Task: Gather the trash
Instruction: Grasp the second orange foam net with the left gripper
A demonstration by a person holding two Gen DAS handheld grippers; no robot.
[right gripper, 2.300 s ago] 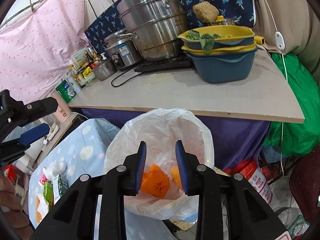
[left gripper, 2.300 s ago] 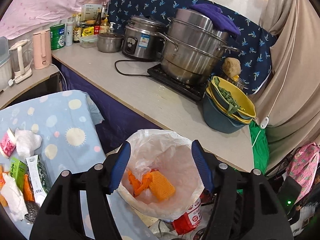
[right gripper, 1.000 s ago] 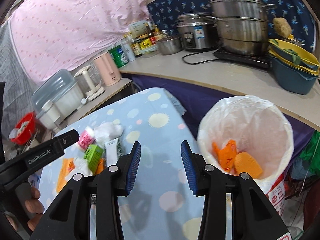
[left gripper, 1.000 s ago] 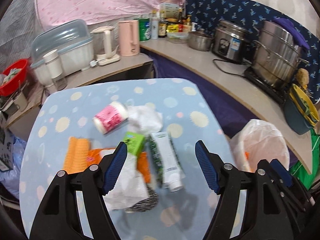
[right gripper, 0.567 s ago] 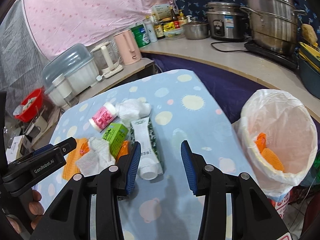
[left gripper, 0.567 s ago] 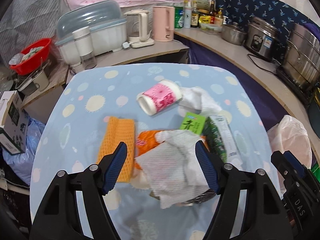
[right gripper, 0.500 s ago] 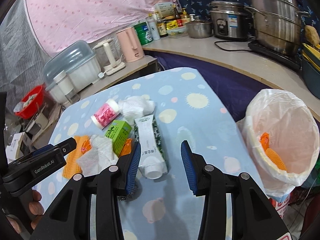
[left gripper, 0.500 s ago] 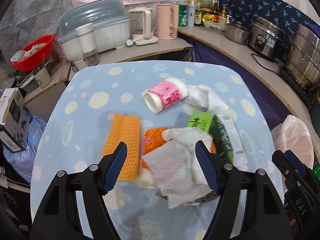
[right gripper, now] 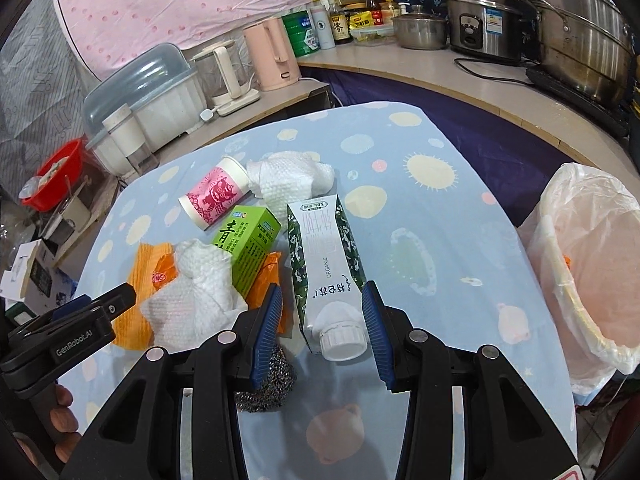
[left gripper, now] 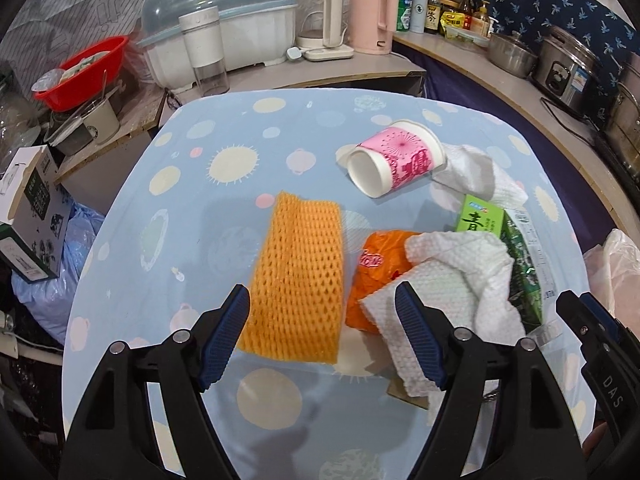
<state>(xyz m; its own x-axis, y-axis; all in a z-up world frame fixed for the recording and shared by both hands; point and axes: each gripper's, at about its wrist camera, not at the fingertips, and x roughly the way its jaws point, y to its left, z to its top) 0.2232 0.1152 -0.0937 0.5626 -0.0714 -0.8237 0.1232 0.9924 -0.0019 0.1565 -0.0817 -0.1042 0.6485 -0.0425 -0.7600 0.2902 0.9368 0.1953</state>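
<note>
Left gripper (left gripper: 322,326) above the near part of the table (left gripper: 224,152), jaws opening, spread wide and pinching nothing; under the gap, the lower end of the orange foam net (left gripper: 298,280), flat on the dotted blue cloth. Just right of the net, an orange wrapper (left gripper: 376,256) partly covered by a crumpled white paper towel (left gripper: 444,284), the right blue pad over the edge of this towel. Further back, a pink paper cup (left gripper: 396,160) on its side, touching a second white paper towel (left gripper: 476,178). Between the towels, a green box (left gripper: 478,220) beside a milk carton (left gripper: 524,268).

Right gripper (right gripper: 322,330) lower over the same pile, jaws partly spread and apart from the carton; cap end of the milk carton (right gripper: 326,264) between the pads, not squeezed, lying flat. Under the left pad, a steel scrubber (right gripper: 266,386) on the cloth. To the right of the table, a bin with a white bag (right gripper: 588,264), some orange trash inside
</note>
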